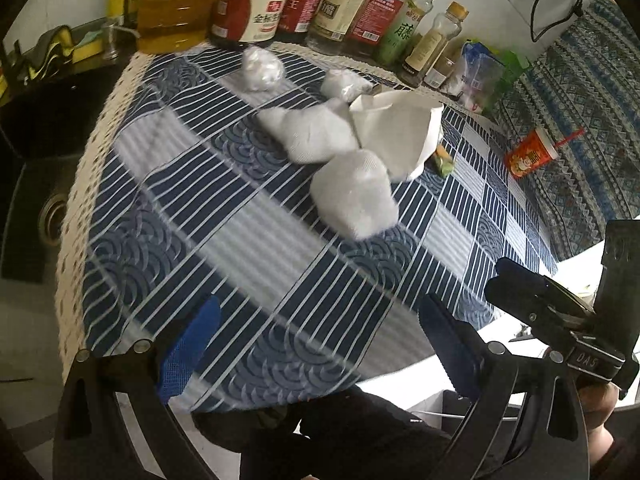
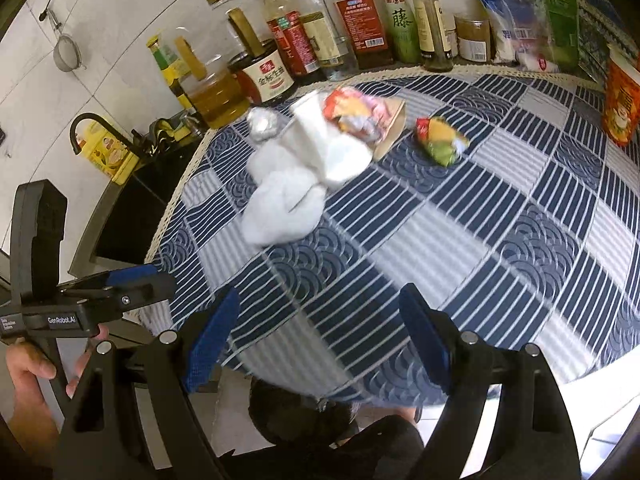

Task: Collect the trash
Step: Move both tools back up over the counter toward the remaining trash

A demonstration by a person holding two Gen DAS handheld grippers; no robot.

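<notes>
Trash lies grouped toward the back edge of the worktop (image 2: 500, 216), which is covered by a blue-and-white patterned cloth: crumpled white tissues (image 2: 282, 204), a foil ball (image 2: 262, 122), a white paper bag (image 1: 394, 132) on its side with colourful wrappers (image 2: 354, 114) at its mouth, and a green-and-yellow wrapper (image 2: 440, 142) just beside it. Condiment bottles (image 2: 360, 20) line the back edge. Left gripper (image 1: 316, 344) hovers at the front edge, jaws spread wide, holding and touching nothing. Right gripper (image 2: 320, 338) likewise: wide open, empty, well apart from the trash.
</notes>
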